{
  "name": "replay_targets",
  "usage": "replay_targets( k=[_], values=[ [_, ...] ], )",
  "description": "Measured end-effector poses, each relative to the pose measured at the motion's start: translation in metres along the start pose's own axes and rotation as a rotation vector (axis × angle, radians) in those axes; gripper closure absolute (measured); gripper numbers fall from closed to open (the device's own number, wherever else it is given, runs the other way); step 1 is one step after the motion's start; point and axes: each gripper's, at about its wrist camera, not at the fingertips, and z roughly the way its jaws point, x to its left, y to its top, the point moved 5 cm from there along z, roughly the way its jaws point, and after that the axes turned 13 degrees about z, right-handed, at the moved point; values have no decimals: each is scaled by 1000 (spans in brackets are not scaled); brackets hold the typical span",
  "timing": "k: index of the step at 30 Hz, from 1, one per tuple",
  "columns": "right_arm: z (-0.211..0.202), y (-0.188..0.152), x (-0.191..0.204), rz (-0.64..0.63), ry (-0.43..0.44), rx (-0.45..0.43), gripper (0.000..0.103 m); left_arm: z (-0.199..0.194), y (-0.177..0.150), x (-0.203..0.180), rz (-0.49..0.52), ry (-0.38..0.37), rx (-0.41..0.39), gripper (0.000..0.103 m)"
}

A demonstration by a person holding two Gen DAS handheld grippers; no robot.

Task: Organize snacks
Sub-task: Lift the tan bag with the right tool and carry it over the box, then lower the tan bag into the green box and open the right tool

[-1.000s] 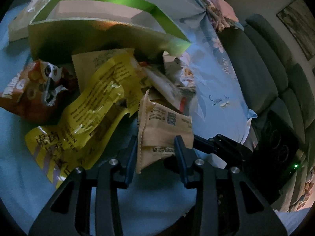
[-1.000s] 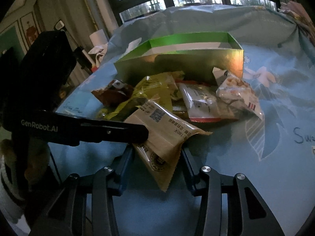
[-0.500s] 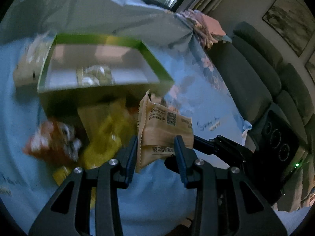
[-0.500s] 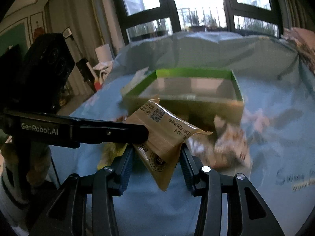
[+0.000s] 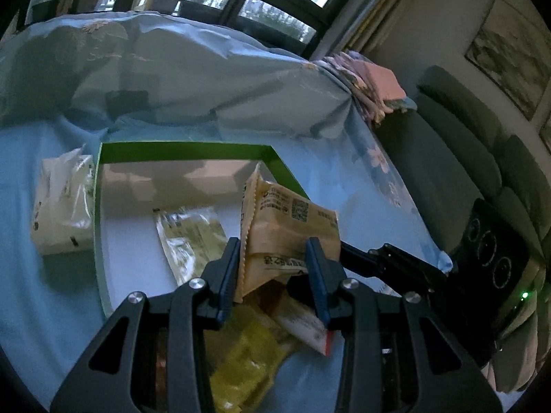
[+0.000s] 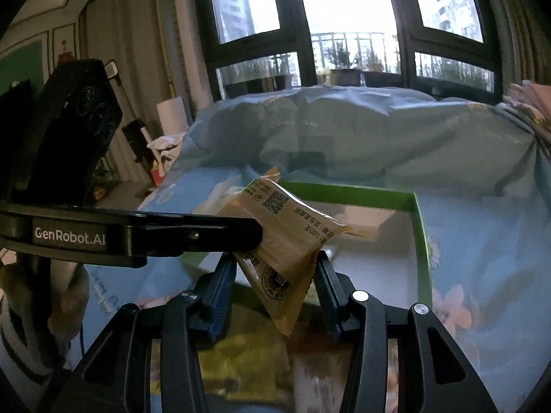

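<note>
Both grippers clamp one tan snack packet (image 5: pixel 286 227) between them; the left gripper (image 5: pixel 273 268) has its jaws narrow on the packet's lower end, and the right gripper (image 6: pixel 275 275) pinches it from the other side, jaws pressed on its crimped corner. The packet hangs above the near edge of a green-rimmed box (image 5: pixel 193 148) on the blue floral cloth (image 5: pixel 41 292) that covers the counter; a clear-wrapped snack (image 5: pixel 193 237) already lies on the box floor. Below the jaws a loose heap crowds the near side — a yellow packet (image 5: pixel 248 361) and a white packet with a red end (image 5: pixel 306 327). A white tissue pack (image 5: pixel 62 206) sits just beside the box's left wall; a grey sofa (image 5: pixel 458 158) stands to the right. In the right wrist view the left gripper's black finger, marked GenRobot.AI, crosses the picture and hides the box's left part.
</note>
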Motion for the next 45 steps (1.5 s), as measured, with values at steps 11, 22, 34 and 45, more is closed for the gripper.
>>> replay_targets(
  k=[11,22,34,45],
  values=[
    [43,8,-2,-22,2,70,56,14,2,40,-107,7,6,65],
    [78,5,-6,-28,8,141,56,26,-7,62,-172,34,43,65],
    [98,5,-6,-34,-1,191,56,35,-10,71,-194,62,75,62],
    [104,4,-7,-24,-18,215,55,39,-12,75,-215,78,86,62]
  ],
)
